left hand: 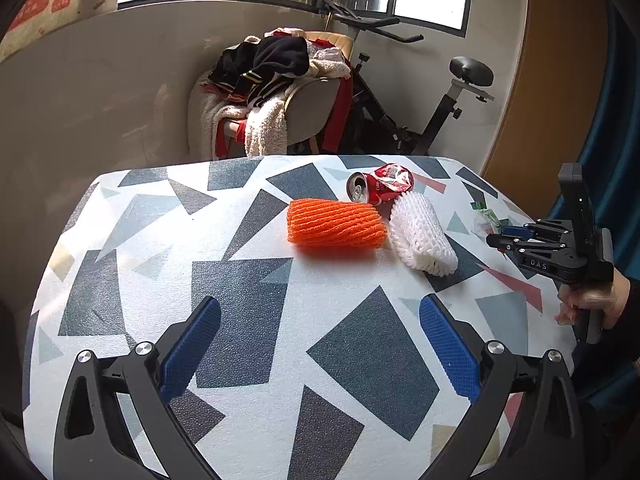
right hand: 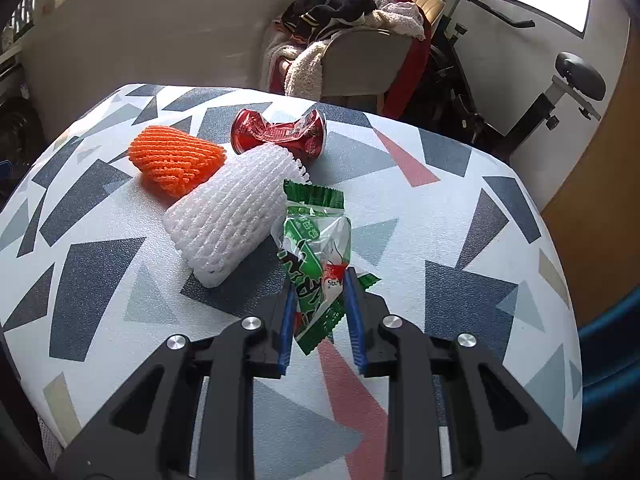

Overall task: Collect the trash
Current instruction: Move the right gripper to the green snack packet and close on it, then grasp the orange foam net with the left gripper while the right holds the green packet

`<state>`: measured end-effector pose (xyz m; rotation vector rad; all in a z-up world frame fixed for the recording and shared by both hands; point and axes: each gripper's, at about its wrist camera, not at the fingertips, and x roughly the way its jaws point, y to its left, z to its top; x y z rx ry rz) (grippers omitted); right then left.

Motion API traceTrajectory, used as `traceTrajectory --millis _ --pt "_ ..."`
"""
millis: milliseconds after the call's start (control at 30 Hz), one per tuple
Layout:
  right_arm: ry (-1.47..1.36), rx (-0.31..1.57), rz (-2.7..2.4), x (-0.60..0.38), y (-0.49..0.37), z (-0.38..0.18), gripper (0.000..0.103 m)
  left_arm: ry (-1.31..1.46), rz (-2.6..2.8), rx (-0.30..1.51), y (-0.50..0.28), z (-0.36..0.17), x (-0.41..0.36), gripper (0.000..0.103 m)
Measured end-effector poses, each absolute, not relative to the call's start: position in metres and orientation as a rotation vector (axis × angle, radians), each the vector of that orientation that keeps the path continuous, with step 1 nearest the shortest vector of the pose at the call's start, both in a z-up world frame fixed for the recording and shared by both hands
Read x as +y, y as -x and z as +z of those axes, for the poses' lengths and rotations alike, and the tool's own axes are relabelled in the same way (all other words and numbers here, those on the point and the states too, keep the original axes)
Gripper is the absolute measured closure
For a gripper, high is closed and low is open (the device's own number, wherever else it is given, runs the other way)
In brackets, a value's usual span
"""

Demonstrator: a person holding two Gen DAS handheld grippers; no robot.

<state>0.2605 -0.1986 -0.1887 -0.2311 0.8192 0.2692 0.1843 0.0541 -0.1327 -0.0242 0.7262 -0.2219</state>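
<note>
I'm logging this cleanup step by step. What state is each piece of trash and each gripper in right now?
Green wrapper: crinkled, flat on the table, near end pinched by the right gripper.
Red can: crushed, lying on its side.
White foam net: lying loose, untouched.
Orange foam net: lying loose, untouched.
Right gripper: shut on the wrapper.
Left gripper: open, empty, above the table.

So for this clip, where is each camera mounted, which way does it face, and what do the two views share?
Left wrist: on the left gripper, looking down across the patterned table; its open blue fingers show, plus the right gripper and hand.
Right wrist: on the right gripper, looking down at the green wrapper that its fingers pinch.
Shared: orange foam net, white foam net, crushed red can, cluttered chair.
</note>
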Motion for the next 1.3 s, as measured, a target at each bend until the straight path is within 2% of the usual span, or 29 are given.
traceTrajectory --millis 600,1000,1167,1267,1300 --pt "0.156 0.773 0.236 -0.213 -0.258 -0.186 0.078 0.135 -0.249 0.808 -0.247 -0.156 0.059 0.006" --pt "0.128 0.753 0.253 -0.211 -0.264 -0.189 0.078 0.365 -0.208 0.874 -0.328 -0.187 0.077 0.021" --pt "0.114 0.768 0.245 -0.216 -0.265 -0.197 0.078 0.563 -0.191 0.891 -0.358 -0.210 0.091 0.022" --pt "0.108 0.776 0.235 -0.220 -0.265 -0.200 0.078 0.610 -0.198 0.905 -0.369 -0.219 0.087 0.031" --pt "0.105 0.779 0.233 -0.221 -0.265 -0.201 0.078 0.607 -0.196 0.915 -0.372 -0.221 0.085 0.046"
